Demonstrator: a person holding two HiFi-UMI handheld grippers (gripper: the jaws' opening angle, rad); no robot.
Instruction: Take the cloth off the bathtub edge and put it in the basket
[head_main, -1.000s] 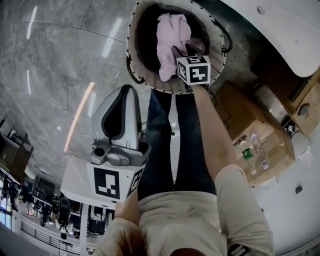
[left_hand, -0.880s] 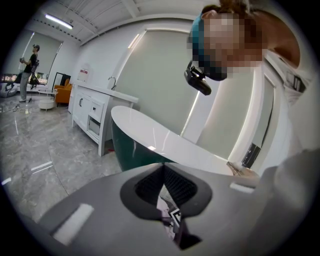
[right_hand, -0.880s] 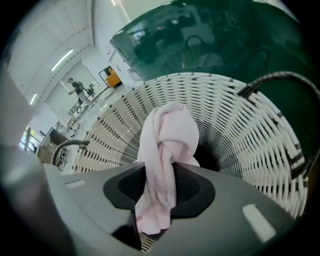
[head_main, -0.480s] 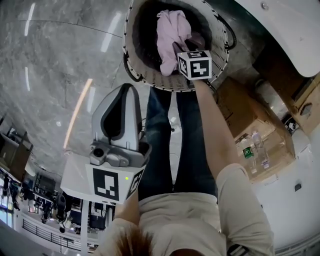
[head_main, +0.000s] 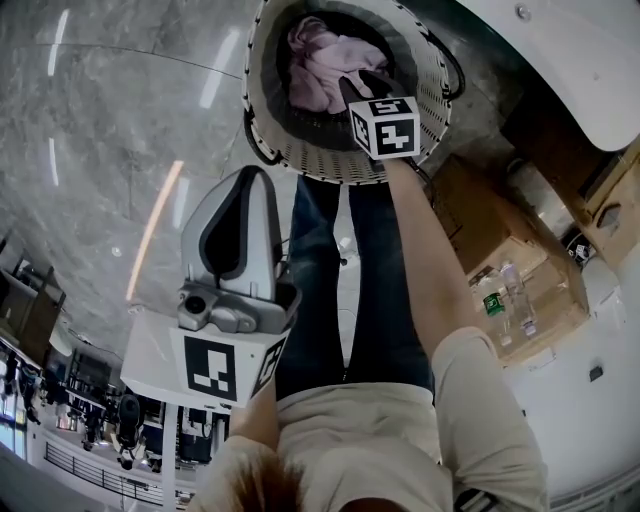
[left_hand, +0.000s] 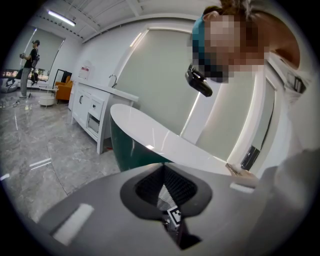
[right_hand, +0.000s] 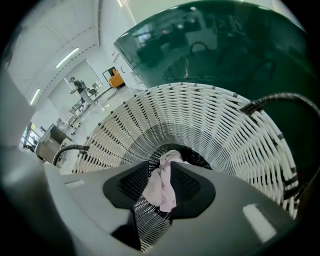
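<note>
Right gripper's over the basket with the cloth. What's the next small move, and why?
Probably open the right gripper and let go. Its jaws pinch the pink cloth inside the basket, with the cloth's bulk below the rim, so it should drop in rather than catch on the edge.

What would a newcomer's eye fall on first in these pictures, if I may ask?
Most striking is the pink cloth, bunched inside the white woven basket at the top of the head view and pinched by the fingers of the right gripper. Next comes the left gripper, large in the foreground at lower left, its fingers together with nothing between them. Behind the basket looms the dark green bathtub.
</note>
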